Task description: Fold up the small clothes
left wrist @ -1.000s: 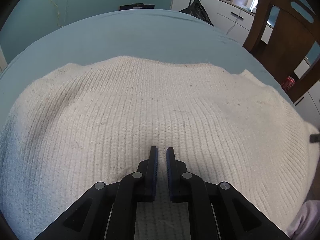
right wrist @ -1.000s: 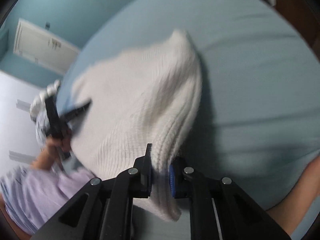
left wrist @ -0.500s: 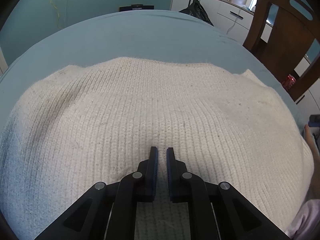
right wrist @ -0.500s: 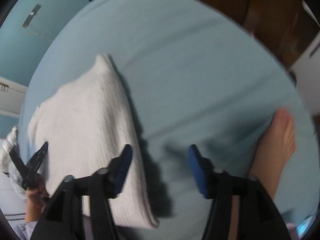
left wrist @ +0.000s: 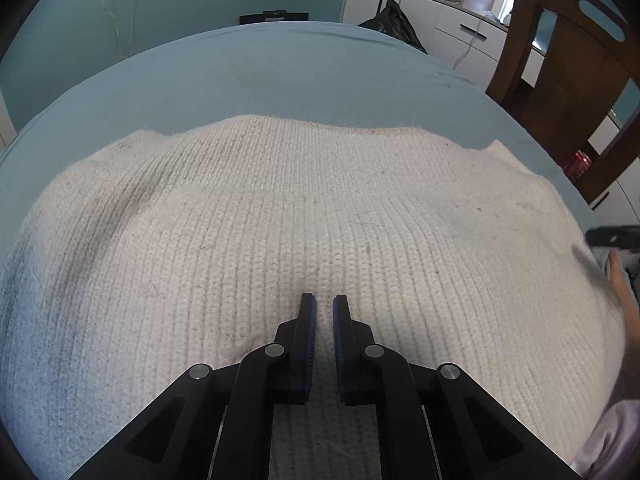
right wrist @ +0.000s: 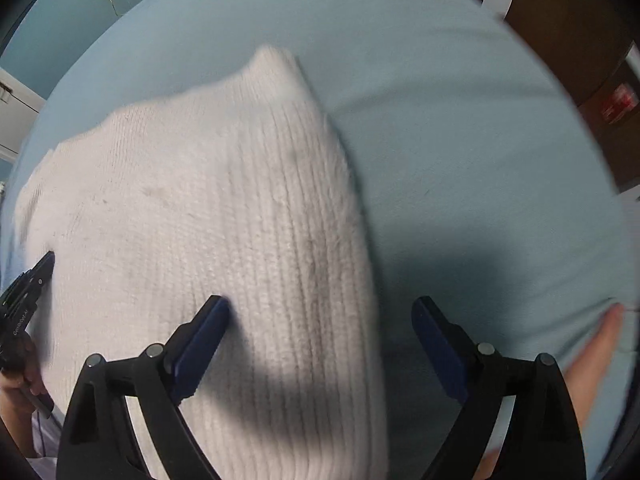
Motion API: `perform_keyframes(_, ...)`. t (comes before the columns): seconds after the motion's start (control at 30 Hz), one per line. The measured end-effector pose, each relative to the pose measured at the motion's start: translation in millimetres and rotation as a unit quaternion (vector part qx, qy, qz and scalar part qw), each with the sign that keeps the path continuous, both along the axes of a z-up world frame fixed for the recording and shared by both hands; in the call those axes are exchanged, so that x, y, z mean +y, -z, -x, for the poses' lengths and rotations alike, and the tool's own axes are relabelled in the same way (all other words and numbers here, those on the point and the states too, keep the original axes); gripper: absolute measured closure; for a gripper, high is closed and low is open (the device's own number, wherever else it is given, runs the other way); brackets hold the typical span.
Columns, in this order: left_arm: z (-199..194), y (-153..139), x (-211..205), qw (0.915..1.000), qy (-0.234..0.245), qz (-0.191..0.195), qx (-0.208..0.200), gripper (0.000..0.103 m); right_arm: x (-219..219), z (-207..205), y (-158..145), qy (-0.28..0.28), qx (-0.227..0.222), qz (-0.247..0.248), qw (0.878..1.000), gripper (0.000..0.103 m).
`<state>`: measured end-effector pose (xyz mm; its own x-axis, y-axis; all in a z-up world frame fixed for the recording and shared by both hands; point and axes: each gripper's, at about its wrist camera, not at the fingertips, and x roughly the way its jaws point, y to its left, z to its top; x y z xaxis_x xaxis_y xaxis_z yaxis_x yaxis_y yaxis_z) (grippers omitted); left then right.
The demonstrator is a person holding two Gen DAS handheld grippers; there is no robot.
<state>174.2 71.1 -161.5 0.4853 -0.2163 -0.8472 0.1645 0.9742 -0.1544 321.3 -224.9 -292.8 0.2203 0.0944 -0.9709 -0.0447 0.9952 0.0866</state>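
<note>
A cream knitted sweater (left wrist: pixel 304 224) lies spread on a light blue bed sheet (left wrist: pixel 280 80). My left gripper (left wrist: pixel 324 304) rests on the sweater near its front edge, jaws nearly together with a narrow gap and nothing visibly pinched. In the right wrist view the sweater (right wrist: pixel 224 208) lies folded with a thick edge on its right side. My right gripper (right wrist: pixel 320 312) is wide open above that edge and holds nothing. The left gripper (right wrist: pixel 36 276) shows at the far left of that view.
A brown wooden chair (left wrist: pixel 568 64) stands at the right of the bed, with a red can (left wrist: pixel 578 162) below it. White cabinets (left wrist: pixel 420 12) and a black bag (left wrist: pixel 394 20) stand behind. A bare foot (right wrist: pixel 596 344) lies on the sheet at the right.
My right gripper let go of the sweater's edge and opened wide, and it now hovers over the folded edge. My left gripper has stayed in place.
</note>
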Motion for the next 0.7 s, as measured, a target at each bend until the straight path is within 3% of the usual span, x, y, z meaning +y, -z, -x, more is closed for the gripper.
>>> perform_keyframes(0.1,1.1,-0.5,1.0,1.0000,0.001,-0.003,-0.001,0.095,21.5,16.1,-36.3,-0.021,-0.065,-0.010,0.998,0.012)
perform_keyframes(0.2,1.4,-0.7,1.6,1.0000,0.001,-0.003,-0.001,0.095,49.9,31.0,-47.2,-0.077,-0.070,-0.061,0.993,0.012)
perform_keyframes(0.3,2.5,-1.4,2.3,1.0000,0.002,-0.006,-0.002,0.095,79.6,38.1,-16.0,-0.134,-0.015,-0.077,0.988,0.012)
perform_keyframes(0.33,2.9,-1.5,2.2,1.0000,0.002,-0.007,-0.002,0.095,84.9,39.7,5.7,-0.140,0.010,-0.057,0.989,0.011)
perform_keyframes(0.37,3.5,-1.9,1.8,0.9999,0.003,-0.010,-0.004,0.095,87.5,43.8,19.6,-0.151,0.006,-0.037,0.988,0.009)
perform_keyframes(0.43,4.2,-2.3,1.9,0.9999,0.003,-0.010,-0.005,0.095,93.1,60.9,20.9,-0.188,-0.053,-0.016,0.981,0.004)
perform_keyframes(0.47,4.3,-2.5,2.6,0.9999,0.004,-0.009,-0.005,0.095,95.7,64.1,20.7,-0.196,-0.054,-0.003,0.979,0.004)
perform_keyframes(0.57,3.1,-2.8,6.2,1.0000,0.002,0.001,0.000,0.095,100.1,63.4,11.7,-0.196,-0.024,-0.005,0.980,0.004)
perform_keyframes(0.7,0.1,-8.0,8.0,0.9999,0.009,0.002,0.013,0.095,58.3,70.1,-7.9,-0.141,-0.020,-0.079,0.987,0.004)
